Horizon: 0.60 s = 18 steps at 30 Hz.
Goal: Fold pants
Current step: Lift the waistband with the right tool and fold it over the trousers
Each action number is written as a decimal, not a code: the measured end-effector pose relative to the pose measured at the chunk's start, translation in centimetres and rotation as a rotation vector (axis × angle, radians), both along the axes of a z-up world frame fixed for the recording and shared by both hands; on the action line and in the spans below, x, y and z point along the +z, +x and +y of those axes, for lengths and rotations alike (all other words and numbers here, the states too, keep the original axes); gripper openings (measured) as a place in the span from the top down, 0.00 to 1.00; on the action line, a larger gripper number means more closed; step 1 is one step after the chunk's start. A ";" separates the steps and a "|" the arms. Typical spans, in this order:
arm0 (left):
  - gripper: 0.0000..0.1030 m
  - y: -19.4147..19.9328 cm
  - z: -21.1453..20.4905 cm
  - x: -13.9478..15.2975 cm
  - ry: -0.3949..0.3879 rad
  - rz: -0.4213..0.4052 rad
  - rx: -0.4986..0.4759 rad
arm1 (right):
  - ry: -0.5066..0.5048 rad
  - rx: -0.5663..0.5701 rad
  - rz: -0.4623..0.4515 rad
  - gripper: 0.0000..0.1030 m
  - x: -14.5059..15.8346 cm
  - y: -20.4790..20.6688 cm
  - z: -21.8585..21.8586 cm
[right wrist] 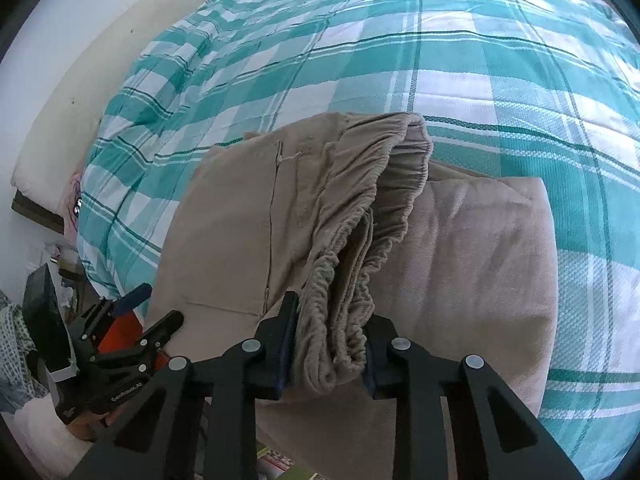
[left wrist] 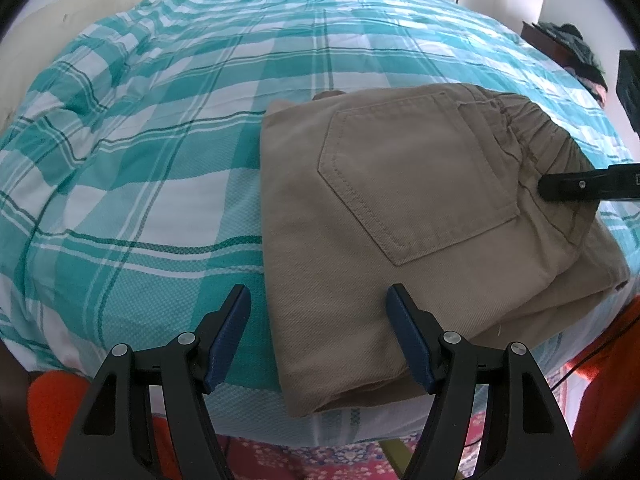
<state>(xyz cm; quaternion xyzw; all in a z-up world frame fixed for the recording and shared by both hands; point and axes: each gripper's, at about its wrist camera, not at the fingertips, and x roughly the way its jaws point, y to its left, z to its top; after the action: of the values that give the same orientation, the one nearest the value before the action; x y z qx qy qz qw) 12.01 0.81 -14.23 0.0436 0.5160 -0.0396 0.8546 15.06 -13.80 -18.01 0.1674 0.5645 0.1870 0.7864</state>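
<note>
Tan pants lie folded into a thick rectangle near the front edge of the bed, back pocket facing up. My left gripper is open just above the folded pants' near left corner, with its blue pads wide apart and nothing held. My right gripper is shut on the gathered elastic waistband, bunched and lifted a little between its fingers. One black finger of the right gripper reaches in from the right at the waistband. The left gripper shows low at the left in the right wrist view.
A teal and white plaid cover spreads over the bed, wrinkled at the far left by a cream pillow. Dark furniture with piled clothes stands at the far right. A red patterned rug lies below the bed's edge.
</note>
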 end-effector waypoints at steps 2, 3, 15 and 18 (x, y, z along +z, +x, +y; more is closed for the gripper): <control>0.30 0.1 0.2 0.4 -0.012 0.003 0.001 | 0.028 -0.016 0.002 0.75 0.2 -0.1 -0.3; 0.30 0.2 0.5 0.7 -0.026 0.008 0.004 | 0.041 -0.022 0.000 0.75 0.4 -0.2 -0.5; 0.23 1.1 11.5 6.0 -0.219 -0.083 0.253 | 0.386 -0.174 -0.046 0.77 5.3 -1.6 -3.9; 0.23 0.3 11.7 5.5 -0.212 -0.070 0.249 | 0.435 -0.216 -0.052 0.77 5.8 -2.7 -5.4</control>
<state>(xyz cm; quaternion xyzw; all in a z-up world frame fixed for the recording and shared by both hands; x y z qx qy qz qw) 12.35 12.47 -8.69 -0.1098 0.4803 0.0142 0.8701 12.33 -19.20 -12.17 0.3873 0.4696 0.2230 0.7615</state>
